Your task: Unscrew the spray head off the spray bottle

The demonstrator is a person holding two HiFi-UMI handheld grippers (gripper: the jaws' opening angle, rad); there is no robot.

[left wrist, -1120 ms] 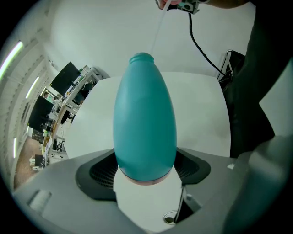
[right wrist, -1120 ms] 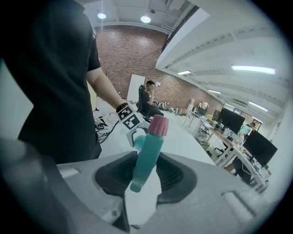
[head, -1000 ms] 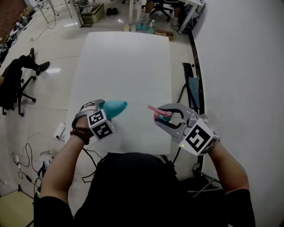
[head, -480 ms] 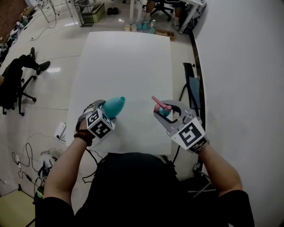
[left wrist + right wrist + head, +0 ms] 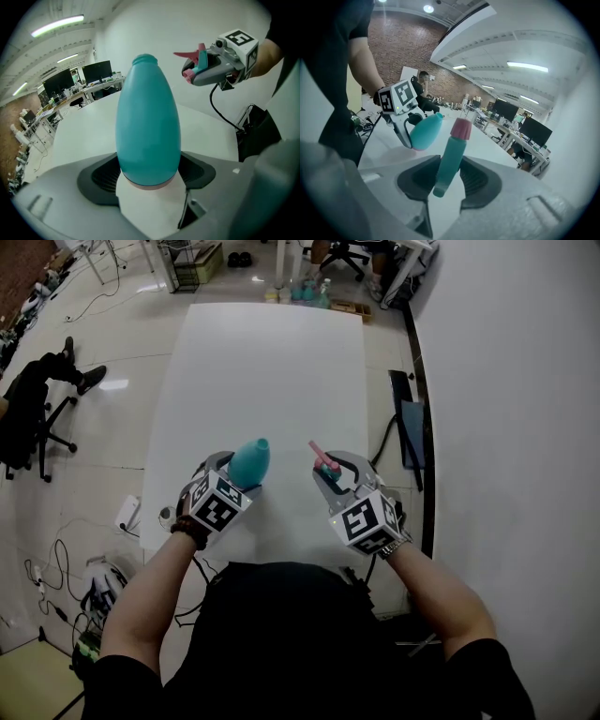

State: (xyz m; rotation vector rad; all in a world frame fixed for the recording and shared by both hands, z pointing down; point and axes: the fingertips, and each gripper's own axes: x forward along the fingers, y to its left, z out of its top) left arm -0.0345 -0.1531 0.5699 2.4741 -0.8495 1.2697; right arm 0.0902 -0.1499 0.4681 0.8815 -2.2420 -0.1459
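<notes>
The teal spray bottle (image 5: 249,463) has a bare open neck and no head on it. My left gripper (image 5: 239,482) is shut on its lower body, neck pointing up and away, over the near edge of the white table (image 5: 262,362). In the left gripper view the bottle (image 5: 149,122) fills the middle between the pads. The detached spray head (image 5: 325,462), teal with pink parts, is clamped in my right gripper (image 5: 330,472), a short gap to the bottle's right. The right gripper view shows the head (image 5: 451,154) between the pads, with the bottle (image 5: 425,132) beyond.
A black office chair (image 5: 28,418) stands on the floor to the left, with cables near it. Several small bottles (image 5: 305,293) sit past the table's far end. A dark object (image 5: 408,418) leans at the table's right side, against the white wall.
Both grippers have drawn inward toward each other and nearer my body. The bottle now stands more upright. The right gripper with the spray head has moved left.
</notes>
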